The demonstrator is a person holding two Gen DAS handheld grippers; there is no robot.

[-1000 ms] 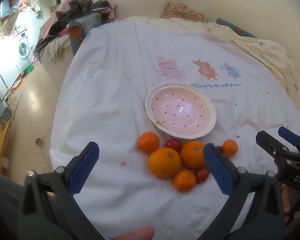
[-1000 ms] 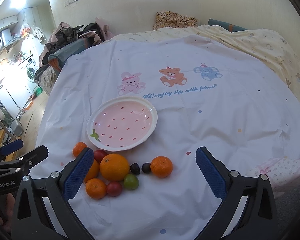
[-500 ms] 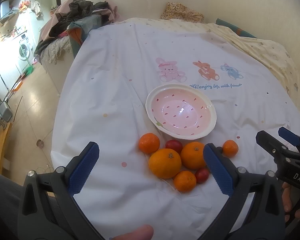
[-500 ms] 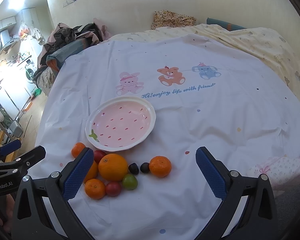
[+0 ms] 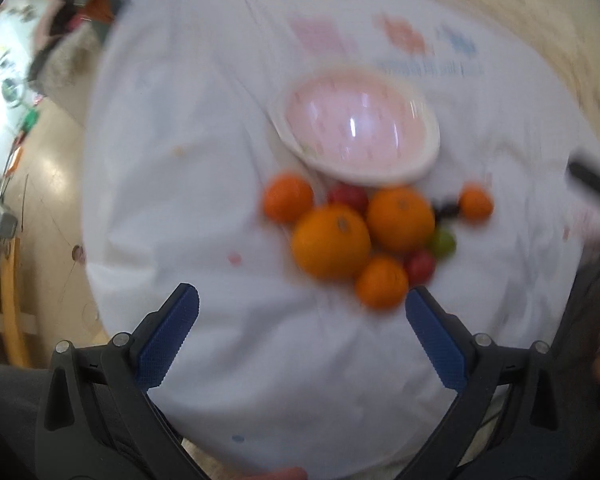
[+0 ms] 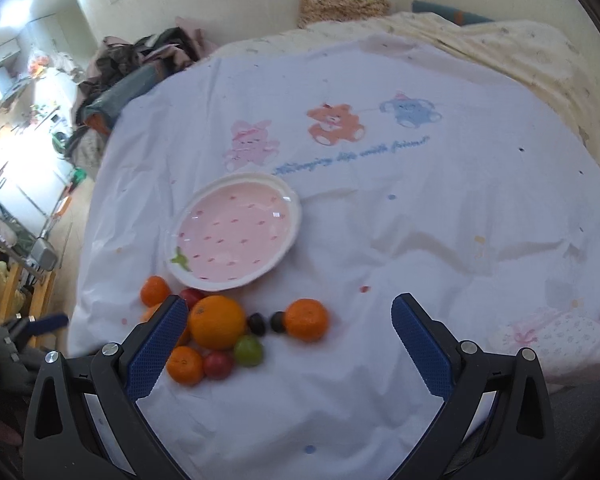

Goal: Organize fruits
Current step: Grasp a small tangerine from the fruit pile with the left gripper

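A pink strawberry-print bowl (image 6: 236, 228) (image 5: 356, 128) lies empty on a white sheet. Just in front of it sits a cluster of fruit: a big orange (image 6: 217, 322) (image 5: 331, 242), a second orange (image 5: 400, 219), small tangerines (image 6: 306, 319) (image 5: 381, 282), red tomatoes (image 6: 218, 365), a green one (image 6: 249, 350) and two dark grapes (image 6: 257, 323). My left gripper (image 5: 302, 338) hangs open just short of the fruit, in a blurred view. My right gripper (image 6: 290, 346) is open too, held above the sheet with the fruit at its left finger (image 6: 156, 342).
The white sheet (image 6: 420, 208) with printed animals covers a bed; a cream quilt (image 6: 520, 52) lies behind it. A heap of clothes (image 6: 140, 64) sits at the far left corner. The floor (image 5: 40, 184) drops off at the left edge.
The left gripper has swung forward and down toward the fruit, blurring its view; the fruit now looms larger. The right gripper has edged closer as well. Both stay open.
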